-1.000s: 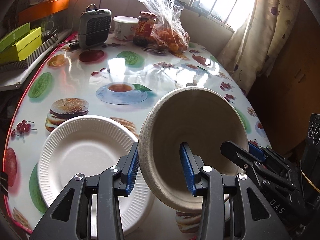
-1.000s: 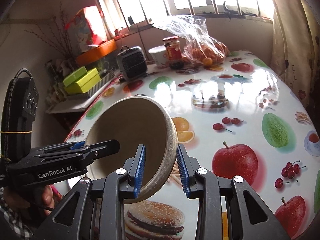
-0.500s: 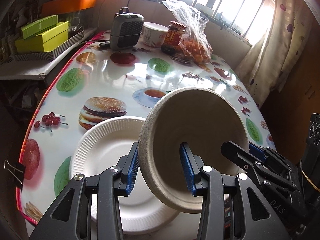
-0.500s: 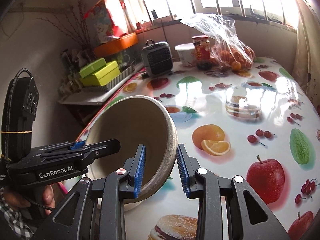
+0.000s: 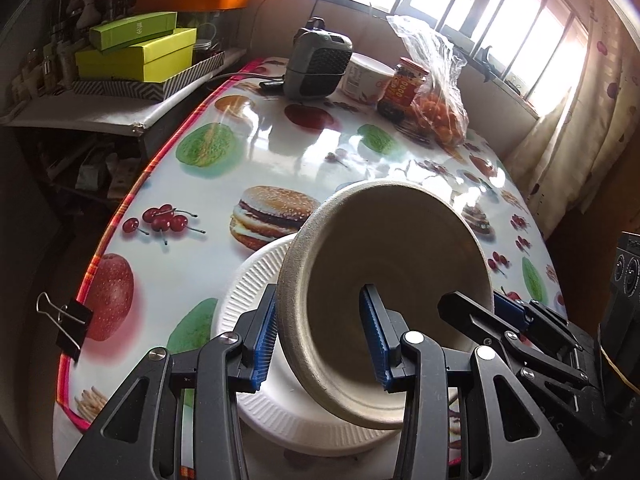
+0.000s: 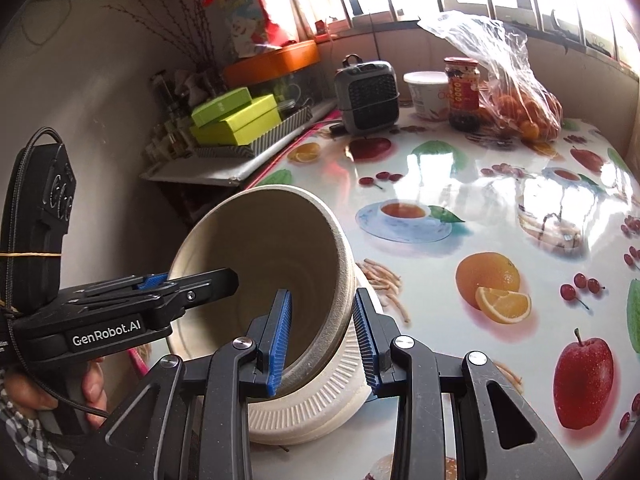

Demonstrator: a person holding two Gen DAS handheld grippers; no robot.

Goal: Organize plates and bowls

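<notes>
Table (image 5: pixel 280 168) shifted right — bowl (image 5: pixel 392 264) now over plate (image 5: pixel 248 280).

The tilted bowl (image 5: pixel 384 276) hid most of the white paper plate (image 5: pixel 248 280) lying near the table's (image 5: pixel 200 248) near left edge; only the plate's ribbed rim showed. Whether the bowl's lower edge touched the plate could not be told. The left gripper (image 5: pixel 324 344) and right gripper (image 6: pixel 322 338) were cut off by the bottom edges of their views. Of the person, only a hand (image 6: pixel 92 388) and a checked sleeve (image 6: pixel 24 440) showed at the lower left corner. The jar's (image 5: pixel 404 88) label was too small to read
</notes>
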